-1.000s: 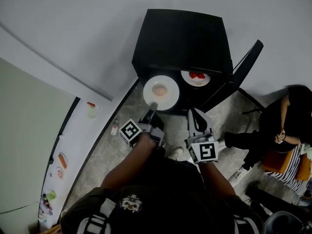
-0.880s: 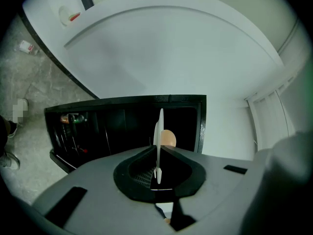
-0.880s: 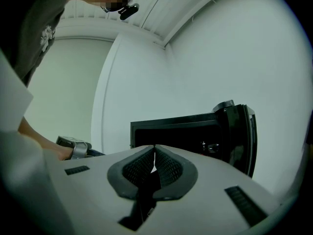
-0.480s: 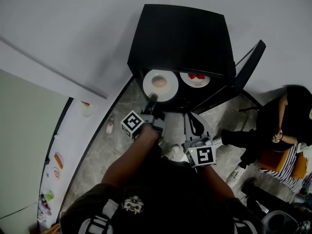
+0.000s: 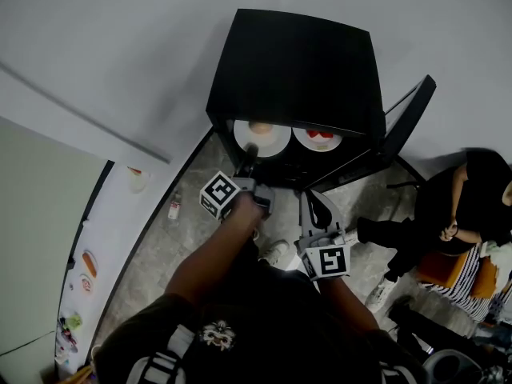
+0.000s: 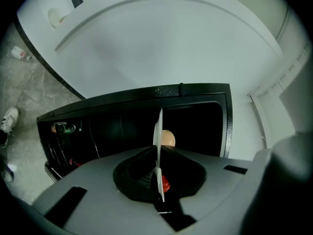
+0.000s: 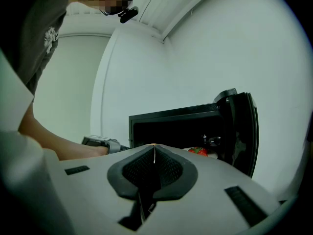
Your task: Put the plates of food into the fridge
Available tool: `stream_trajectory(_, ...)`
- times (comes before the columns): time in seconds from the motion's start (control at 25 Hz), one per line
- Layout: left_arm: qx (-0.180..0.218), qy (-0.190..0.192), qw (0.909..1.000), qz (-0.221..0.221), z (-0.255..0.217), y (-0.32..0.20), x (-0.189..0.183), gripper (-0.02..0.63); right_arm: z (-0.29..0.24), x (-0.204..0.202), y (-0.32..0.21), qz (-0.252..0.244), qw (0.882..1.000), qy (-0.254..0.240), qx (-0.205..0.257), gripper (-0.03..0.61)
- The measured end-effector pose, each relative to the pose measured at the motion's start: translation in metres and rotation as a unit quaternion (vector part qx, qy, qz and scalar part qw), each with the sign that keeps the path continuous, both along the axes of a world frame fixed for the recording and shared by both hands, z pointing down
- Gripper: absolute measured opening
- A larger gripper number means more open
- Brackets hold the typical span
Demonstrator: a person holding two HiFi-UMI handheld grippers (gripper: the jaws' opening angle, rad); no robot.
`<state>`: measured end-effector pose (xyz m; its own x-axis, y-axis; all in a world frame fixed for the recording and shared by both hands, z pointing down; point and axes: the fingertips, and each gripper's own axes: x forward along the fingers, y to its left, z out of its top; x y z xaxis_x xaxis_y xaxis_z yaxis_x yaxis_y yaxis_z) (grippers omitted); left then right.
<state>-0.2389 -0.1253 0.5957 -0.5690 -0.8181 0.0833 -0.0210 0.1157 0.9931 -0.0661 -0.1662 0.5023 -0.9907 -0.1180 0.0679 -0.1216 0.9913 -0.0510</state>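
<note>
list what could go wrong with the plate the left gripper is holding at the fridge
The left gripper pinches the plate only at its near rim, so it could tilt and the round food roll off. It also sits close beside the strawberry plate in the fridge; pushing deeper might knock that one.

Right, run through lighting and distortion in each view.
Head view: fisheye bends straight edges; the black fridge shows no surface detail. Left gripper view: dark corners, fridge interior nearly black, held plate bright. Right gripper view: dark rim, mosaic patch top left, even soft light.
</note>
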Motion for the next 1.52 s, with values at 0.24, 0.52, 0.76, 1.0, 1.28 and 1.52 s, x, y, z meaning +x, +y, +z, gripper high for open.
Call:
stream_trajectory(0.24,-0.001,0.006,0.9999,-0.009,0.006,-0.005,-0.007,0.037,0.001,0.001,-0.002,-0.003,1.000,-0.001,0.005,0.026)
stream_trajectory(0.52,-0.007,0.006,0.9998,-0.015,0.007,-0.013,-0.017,0.037,0.004,0.000,-0.002,-0.003,1.000,0.002,0.001,0.026)
stream_trajectory(0.76,-0.015,0.001,0.9997,-0.020,0.008,-0.018,-0.024,0.037,0.003,0.001,-0.005,0.005,1.000,-0.001,-0.008,0.026)
stream_trajectory(1.0,-0.036,-0.035,0.9985,-0.021,0.001,-0.019,-0.027,0.043,0.004,0.003,-0.008,0.007,1.000,0.002,-0.007,0.026)
stream_trajectory(1.28,-0.090,-0.089,0.9919,-0.003,-0.008,-0.014,-0.015,0.152,0.006,0.005,-0.016,0.015,1.000,-0.002,-0.011,0.026)
stream_trajectory(1.52,-0.146,-0.162,0.9755,0.027,-0.027,0.004,0.004,0.172,0.008,0.009,-0.015,0.016,1.000,-0.003,-0.013,0.026)
